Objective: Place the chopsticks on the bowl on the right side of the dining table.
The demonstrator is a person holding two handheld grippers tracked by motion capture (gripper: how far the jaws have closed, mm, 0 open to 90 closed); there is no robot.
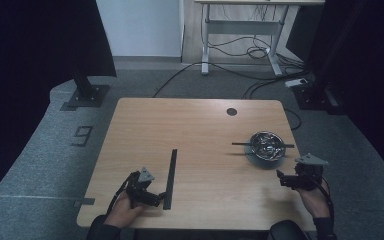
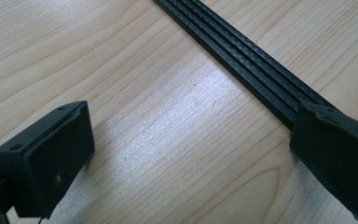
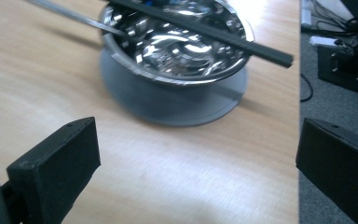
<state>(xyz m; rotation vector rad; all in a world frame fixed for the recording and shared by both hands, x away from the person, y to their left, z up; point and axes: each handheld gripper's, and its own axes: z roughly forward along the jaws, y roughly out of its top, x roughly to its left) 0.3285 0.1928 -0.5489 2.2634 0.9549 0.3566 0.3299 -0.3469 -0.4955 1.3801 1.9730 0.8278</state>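
A person is sitting at a wooden table (image 1: 205, 125), holding a two-jaw gripper in each hand. The left gripper (image 1: 156, 198) is resting low at the near left part of the table, its jaws spread wide and holding nothing, with one jaw just beside the near end of a long black strip (image 1: 170, 177) that is lying flat on the wood, running away from the person. In the left gripper view, the strip (image 2: 242, 58) is showing lengthwise ridges and a finely textured face; it is looking thin, straight, stiff and probably light, so it is likely to slide on the smooth tabletop rather than lift easily. Pinching it across its narrow width near the end, at its two long edges, is seeming the surest hold. The right gripper (image 1: 283, 178) is hovering at the near right edge, jaws also wide apart and empty, pointing toward a shiny metal bowl (image 1: 266, 144) sitting on a grey disc (image 1: 265, 161). A second black strip (image 3: 200, 30) is lying across the bowl's rim.
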